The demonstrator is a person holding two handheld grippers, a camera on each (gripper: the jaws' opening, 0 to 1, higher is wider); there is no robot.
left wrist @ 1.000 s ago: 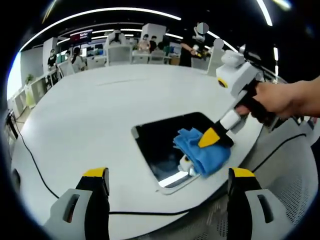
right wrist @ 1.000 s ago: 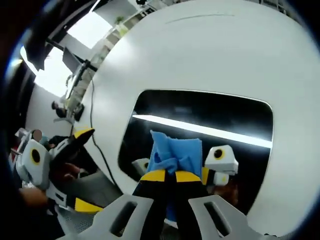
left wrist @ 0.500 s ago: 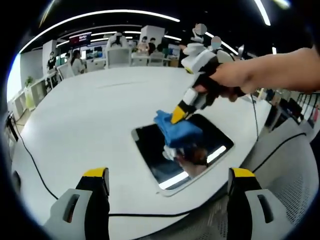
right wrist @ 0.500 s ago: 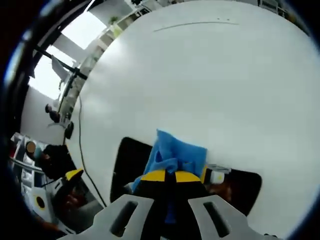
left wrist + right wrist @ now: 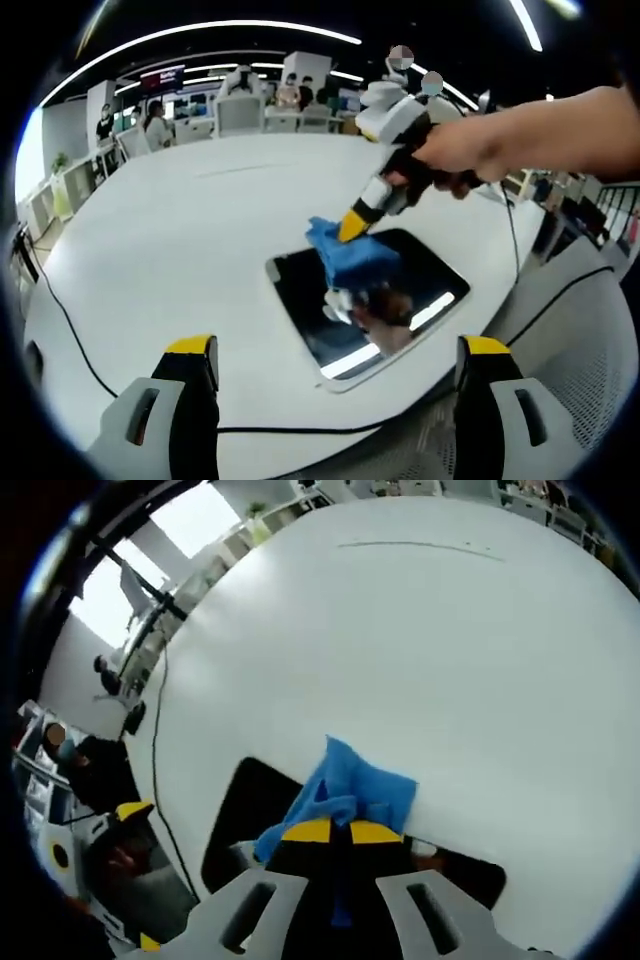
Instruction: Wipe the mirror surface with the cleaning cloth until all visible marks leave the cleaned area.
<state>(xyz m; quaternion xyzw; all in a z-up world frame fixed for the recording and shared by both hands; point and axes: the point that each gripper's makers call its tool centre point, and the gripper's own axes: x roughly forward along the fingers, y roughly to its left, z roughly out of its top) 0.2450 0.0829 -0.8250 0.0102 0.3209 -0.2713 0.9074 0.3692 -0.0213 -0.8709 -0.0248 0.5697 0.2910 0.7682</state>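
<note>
A dark rectangular mirror (image 5: 368, 303) lies flat on the white table (image 5: 180, 240), near its front edge. My right gripper (image 5: 352, 228) is shut on a blue cleaning cloth (image 5: 355, 258) and presses it on the mirror's far edge. In the right gripper view the blue cloth (image 5: 352, 792) bunches in front of my right gripper (image 5: 338, 832), lying half on the mirror (image 5: 248, 800) and half on the table. My left gripper (image 5: 335, 350) hangs open over the table's near edge, well short of the mirror, with nothing between its fingers.
A black cable (image 5: 70, 330) runs along the table's left and front edge. A person's hand (image 5: 470, 160) holds the right gripper. Desks, chairs and people (image 5: 240, 95) stand far behind the table. A mesh chair back (image 5: 590, 390) sits at the lower right.
My right gripper has swept the cloth from the mirror's near right corner to its far edge. Over the last half second it barely moved. The left gripper stayed still.
</note>
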